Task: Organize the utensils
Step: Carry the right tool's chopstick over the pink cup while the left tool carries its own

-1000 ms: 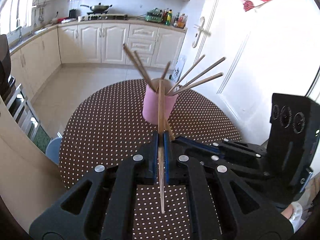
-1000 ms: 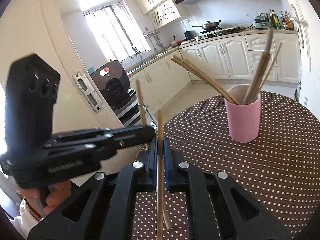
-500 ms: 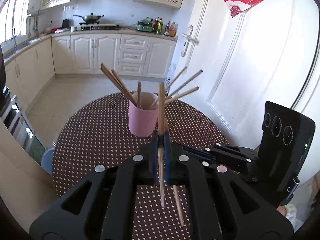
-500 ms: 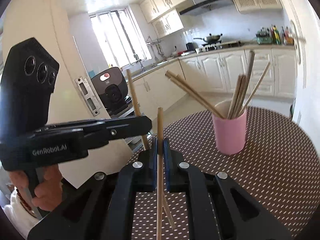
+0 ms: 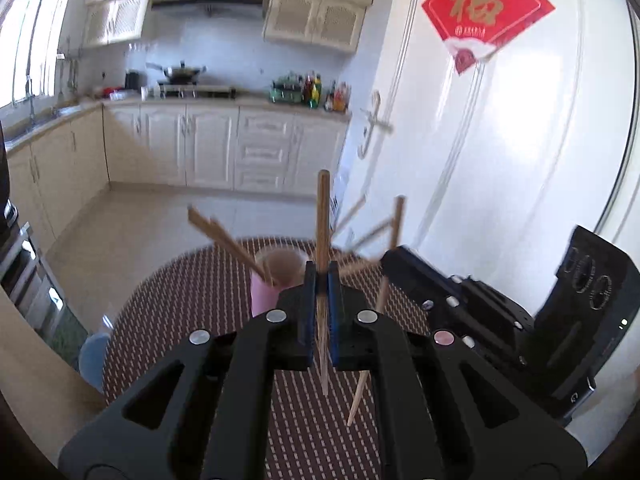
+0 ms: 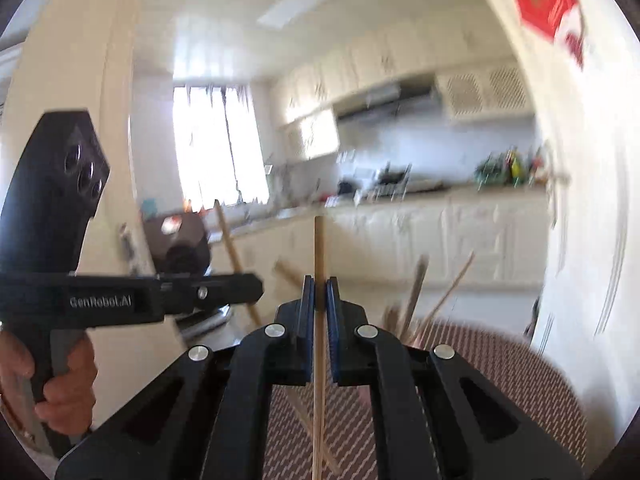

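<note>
Gripping a thin wooden chopstick (image 5: 322,216) upright, the left gripper (image 5: 320,276) has its blue pads closed on it over the brown dotted tablecloth (image 5: 180,300). Behind stands the pink cylindrical cup (image 5: 262,296), more chopsticks fanning out of it. Rightward, the right gripper (image 6: 319,284) is likewise clamped on a second wooden chopstick (image 6: 319,248), also upright.
</note>
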